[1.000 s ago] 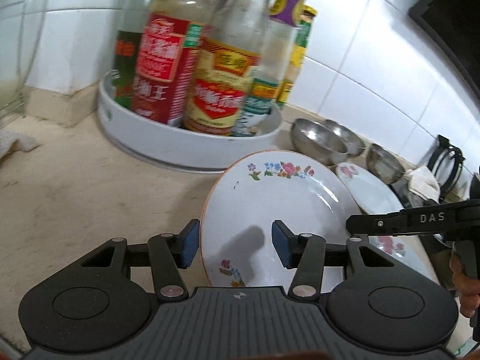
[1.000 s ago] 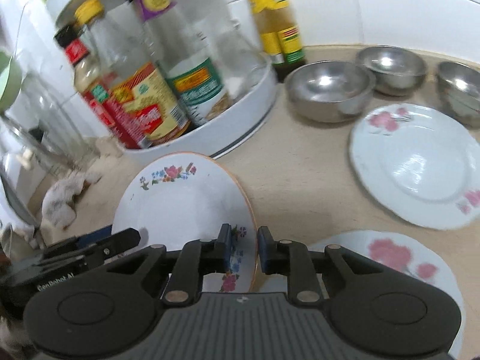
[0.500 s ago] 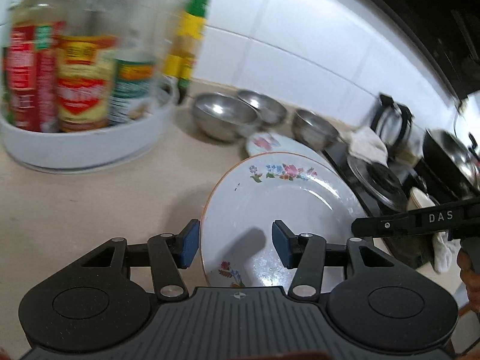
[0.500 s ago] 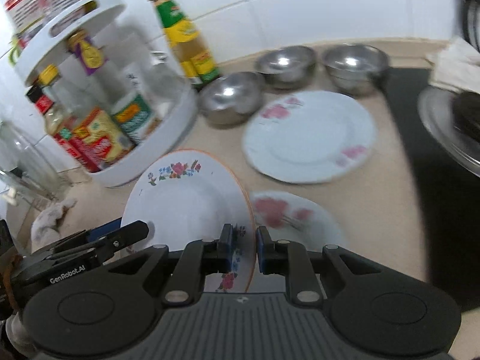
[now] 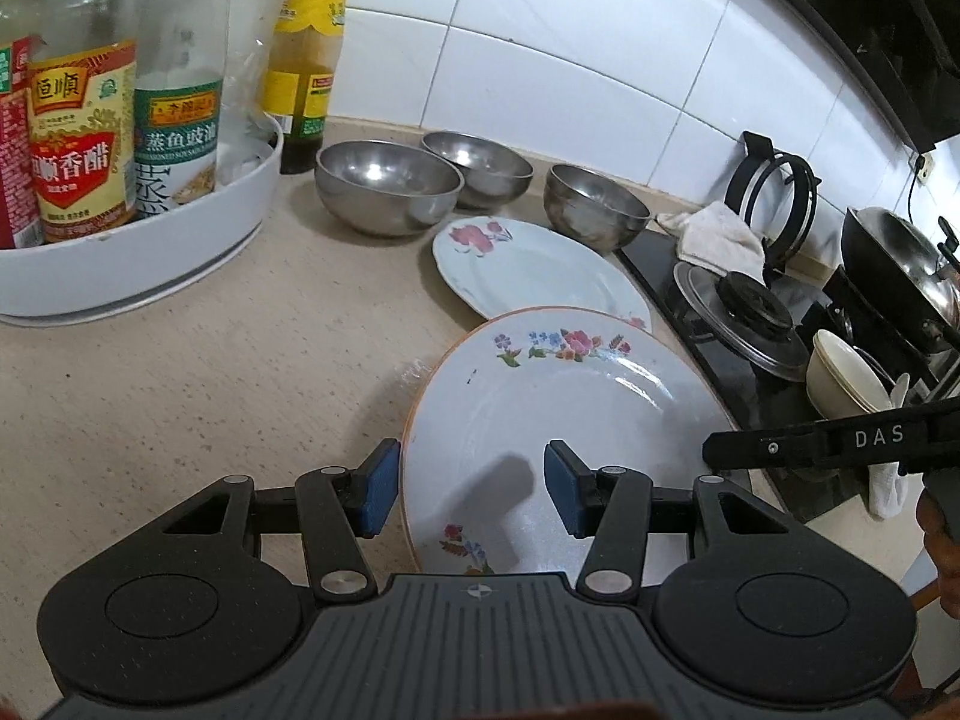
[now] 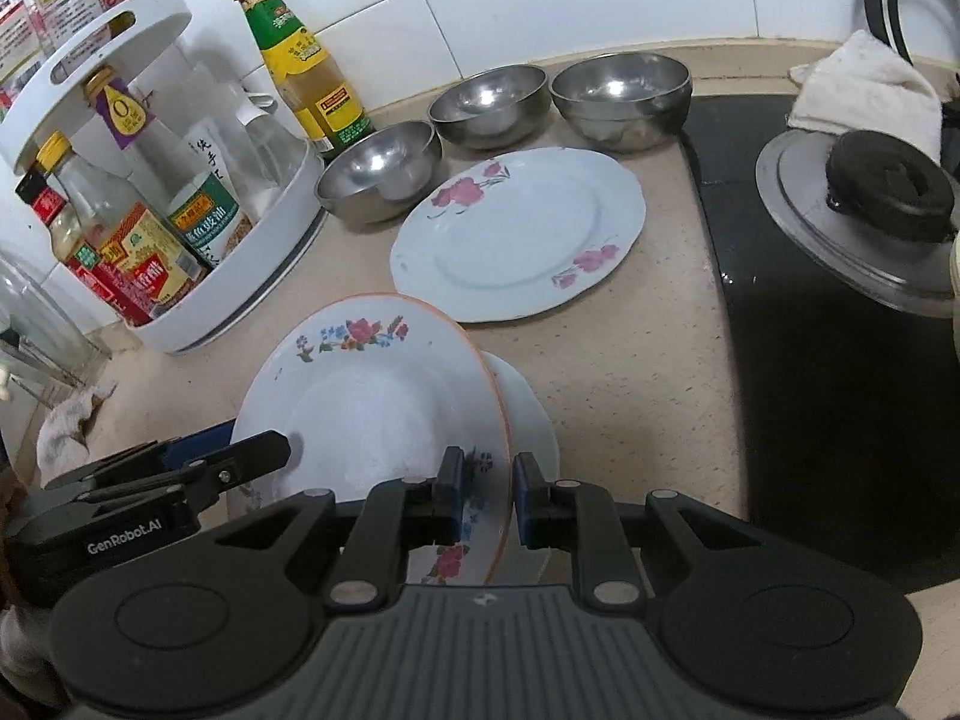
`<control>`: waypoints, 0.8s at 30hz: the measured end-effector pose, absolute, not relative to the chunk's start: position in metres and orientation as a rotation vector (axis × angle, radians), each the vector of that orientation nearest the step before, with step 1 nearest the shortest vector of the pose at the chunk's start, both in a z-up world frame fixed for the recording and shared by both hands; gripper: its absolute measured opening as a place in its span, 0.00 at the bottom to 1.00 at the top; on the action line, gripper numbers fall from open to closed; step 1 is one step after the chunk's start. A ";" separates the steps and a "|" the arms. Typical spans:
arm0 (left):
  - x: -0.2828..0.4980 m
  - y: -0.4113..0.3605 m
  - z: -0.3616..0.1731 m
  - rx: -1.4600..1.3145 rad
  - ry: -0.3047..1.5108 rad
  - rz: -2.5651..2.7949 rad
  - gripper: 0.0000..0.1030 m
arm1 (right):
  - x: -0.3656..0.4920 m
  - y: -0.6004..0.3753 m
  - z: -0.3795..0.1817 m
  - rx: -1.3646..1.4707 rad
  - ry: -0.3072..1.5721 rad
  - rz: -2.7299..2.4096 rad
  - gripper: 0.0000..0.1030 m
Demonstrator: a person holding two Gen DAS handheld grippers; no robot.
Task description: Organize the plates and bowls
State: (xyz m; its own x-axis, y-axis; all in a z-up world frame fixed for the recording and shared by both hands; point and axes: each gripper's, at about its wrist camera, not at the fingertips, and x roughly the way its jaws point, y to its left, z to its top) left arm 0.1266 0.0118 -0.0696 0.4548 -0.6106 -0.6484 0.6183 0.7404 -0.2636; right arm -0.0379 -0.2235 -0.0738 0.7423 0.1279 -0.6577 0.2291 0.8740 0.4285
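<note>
Above a beige kitchen counter (image 5: 180,372), the right gripper (image 6: 485,498) pinches the near rim of an orange-edged floral plate (image 6: 372,408), holding it tilted up over a smaller white plate (image 6: 528,414) lying flat beneath. The left gripper (image 5: 471,492) hangs with its blue pads (image 5: 378,495) spread wide, one on either side of the held plate's rim, neither clearly touching it. Farther back, a large rose-patterned plate (image 6: 516,234) rests flat on the counter, with three steel bowls (image 6: 498,105) ranged behind it along the tiled wall. A white turntable rack (image 6: 264,258) of sauce bottles stands to the left; a black cooktop (image 6: 840,390) lies to the right.
</note>
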 end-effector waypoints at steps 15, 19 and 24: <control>0.126 0.008 -0.050 0.066 0.684 -0.757 0.67 | -0.038 -0.229 -0.065 0.450 0.700 -0.107 0.18; 0.134 0.005 -0.045 0.068 0.673 -0.750 0.69 | -0.034 -0.237 -0.062 0.451 0.682 -0.131 0.20; 0.142 -0.003 -0.040 0.088 0.655 -0.757 0.77 | -0.029 -0.250 -0.058 0.481 0.658 -0.159 0.23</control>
